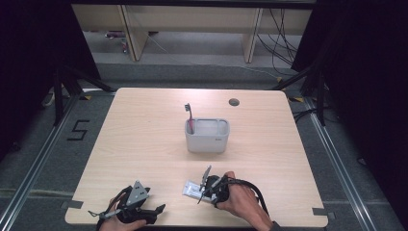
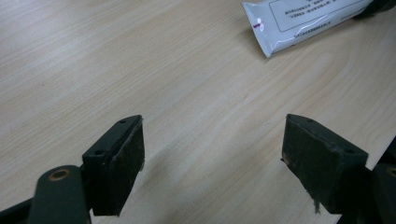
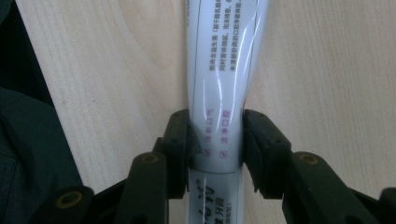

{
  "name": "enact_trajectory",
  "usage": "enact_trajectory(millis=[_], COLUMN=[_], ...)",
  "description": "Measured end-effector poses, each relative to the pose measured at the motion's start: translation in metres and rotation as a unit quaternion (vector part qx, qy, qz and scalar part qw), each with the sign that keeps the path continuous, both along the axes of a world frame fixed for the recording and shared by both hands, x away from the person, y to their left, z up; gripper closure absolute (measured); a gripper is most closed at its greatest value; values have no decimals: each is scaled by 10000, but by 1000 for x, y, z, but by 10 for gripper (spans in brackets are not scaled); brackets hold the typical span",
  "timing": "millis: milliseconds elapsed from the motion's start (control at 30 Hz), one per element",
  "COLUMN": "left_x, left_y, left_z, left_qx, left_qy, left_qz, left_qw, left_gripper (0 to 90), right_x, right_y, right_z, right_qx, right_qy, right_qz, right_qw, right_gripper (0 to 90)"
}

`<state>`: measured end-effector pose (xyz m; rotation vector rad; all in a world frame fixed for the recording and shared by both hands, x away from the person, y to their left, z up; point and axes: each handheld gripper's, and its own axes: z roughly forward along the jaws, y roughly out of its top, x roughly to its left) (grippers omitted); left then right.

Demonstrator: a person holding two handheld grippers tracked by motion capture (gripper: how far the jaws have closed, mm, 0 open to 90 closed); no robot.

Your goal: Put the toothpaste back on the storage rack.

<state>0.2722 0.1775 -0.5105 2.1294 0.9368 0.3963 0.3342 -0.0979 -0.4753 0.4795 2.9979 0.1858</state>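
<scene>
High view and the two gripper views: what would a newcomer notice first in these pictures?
First, the white toothpaste tube lying on the near part of the wooden table, with the right gripper closed on its sides. Next, the grey holder at the table's middle, with a red toothbrush standing in its left compartment. The left gripper rests open at the near left edge, with nothing between its jaws.

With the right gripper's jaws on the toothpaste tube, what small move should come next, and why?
Probably a short lift straight up. The right gripper has its pads pressed on both sides of the toothpaste tube, which lies flat on the table. The grey holder, with a toothbrush standing in it, sits farther back, so the tube likely must clear the wood first. The left gripper waits open.
</scene>
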Motion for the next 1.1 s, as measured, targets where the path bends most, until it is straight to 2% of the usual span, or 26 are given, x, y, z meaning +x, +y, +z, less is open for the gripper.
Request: enact_trajectory(millis=[167,233,267,333,367,400,533,567,600,700,767,800,833,867,900,933,1000,1067,1100], left_x=[0,0,-1,0,0,0,0,0,0,0,1,1,0,1,1,2,1,1,2], left_y=[0,0,1,0,-1,0,0,-1,1,1,1,3,3,3,3,4,3,5,4], left_z=[0,0,0,0,0,0,0,0,0,1,1,1,1,1,1,1,0,1,1], left_qx=[14,-50,26,-7,-45,13,16,-36,31,12,-57,2,-14,-15,-22,37,-42,60,57], left_qy=[-9,-24,-10,-23,-9,5,-10,-9,-9,-21,-33,-23,-26,-20,-34,-22,10,-23,-34], left_qz=[-7,11,-13,-17,29,-11,-1,32,13,65,89,66,81,93,85,114,136,105,98], left_qw=[10000,10000,10000,10000,10000,10000,10000,10000,10000,10000,9999,10000,10000,10000,10000,9999,9999,9999,9999], left_gripper=[209,209,209,209,209,209,209,210,211,213,213,213,213,213,213,213,213,213,213], right_x=[1,2,1,2,1,0,2,3,3,0,2,2,2,1,2,2,5,4,7], right_y=[0,0,0,-1,0,1,0,0,0,1,1,1,2,3,3,5,6,6,5], right_z=[-1,-1,0,-1,0,1,1,1,1,3,2,3,3,3,3,4,3,4,3], right_qx=[-9,-5,-8,16,-70,-92,-82,-60,-61,-167,-145,-160,-175,-199,-237,-276,-286,-315,-304], right_qy=[40,20,9,-32,-95,-53,-88,-59,-59,-101,-123,-134,-102,-59,-60,4,10,73,38], right_qz=[24,115,132,226,304,176,426,433,425,343,527,519,516,398,437,411,580,448,620], right_qw=[10000,9999,9999,9997,9995,9998,9990,9990,9991,9992,9984,9984,9985,9990,9987,9988,9979,9985,9976], right_gripper=[644,652,657,667,672,677,687,690,691,699,702,702,703,703,702,702,702,701,699])
